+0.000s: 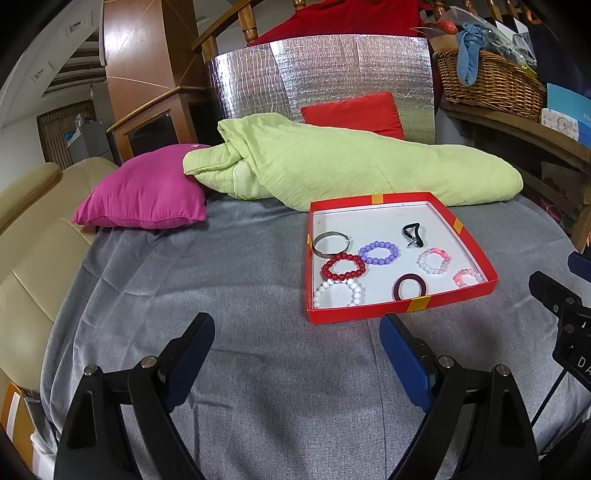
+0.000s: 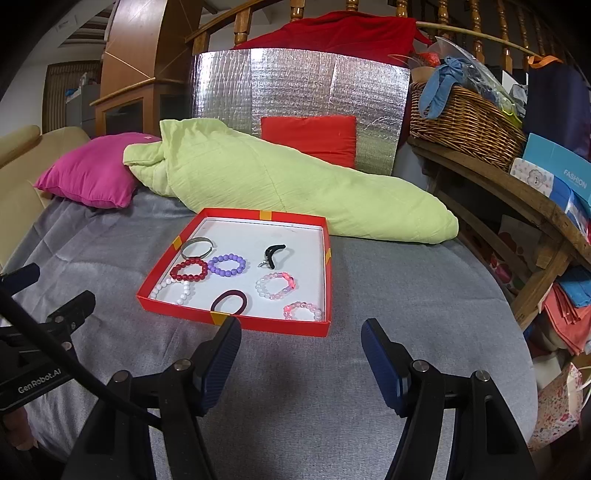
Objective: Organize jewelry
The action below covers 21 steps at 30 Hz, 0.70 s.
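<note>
Left claw (image 1: pixel 297 354) wide, empty, right claw (image 2: pixel 301 360) wide, empty, near red tray (image 2: pixel 236 321)

Lying flat inside a shallow red tray (image 2: pixel 236 325) with a white floor: silver bangle (image 2: pixel 197 246), red bead bracelet (image 2: pixel 188 270), purple bead bracelet (image 2: pixel 226 265), white bead bracelet (image 2: pixel 177 290). Resting nearer the right wall: black clip (image 2: pixel 273 254), dark maroon hair tie (image 2: pixel 229 301), two pink-and-clear bead bracelets (image 2: pixel 277 285), all apart from each other.

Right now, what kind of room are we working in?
Most likely a lived-in home, on a bed or daybed beside a staircase. A grey sheet carries pillows and a folded green blanket; wooden banisters and a cluttered wicker basket stand behind.
</note>
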### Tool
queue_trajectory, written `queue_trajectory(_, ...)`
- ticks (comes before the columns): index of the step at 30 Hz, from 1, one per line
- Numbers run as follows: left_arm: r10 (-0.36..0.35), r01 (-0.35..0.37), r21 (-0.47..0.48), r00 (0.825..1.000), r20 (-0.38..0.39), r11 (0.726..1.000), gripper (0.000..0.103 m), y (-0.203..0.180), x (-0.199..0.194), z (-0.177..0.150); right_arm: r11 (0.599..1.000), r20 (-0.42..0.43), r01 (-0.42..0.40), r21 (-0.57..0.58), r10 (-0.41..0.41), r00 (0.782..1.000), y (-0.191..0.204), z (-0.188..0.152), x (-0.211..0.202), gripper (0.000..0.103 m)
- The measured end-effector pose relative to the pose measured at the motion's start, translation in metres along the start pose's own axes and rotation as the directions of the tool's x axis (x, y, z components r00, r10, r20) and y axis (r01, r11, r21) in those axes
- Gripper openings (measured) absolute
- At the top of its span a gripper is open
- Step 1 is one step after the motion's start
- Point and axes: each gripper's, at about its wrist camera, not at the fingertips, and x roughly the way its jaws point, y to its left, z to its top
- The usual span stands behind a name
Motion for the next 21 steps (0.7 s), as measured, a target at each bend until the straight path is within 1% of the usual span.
queue_trajectory(21,0.002,-0.002,0.000,1.000,0.000,1.000,0.091,0.0026,-0.0021,0.0007,1.000,0.003,-0.005,-0.009,0.005,1.000,0.0050,-0.0006,0.0015,0.071)
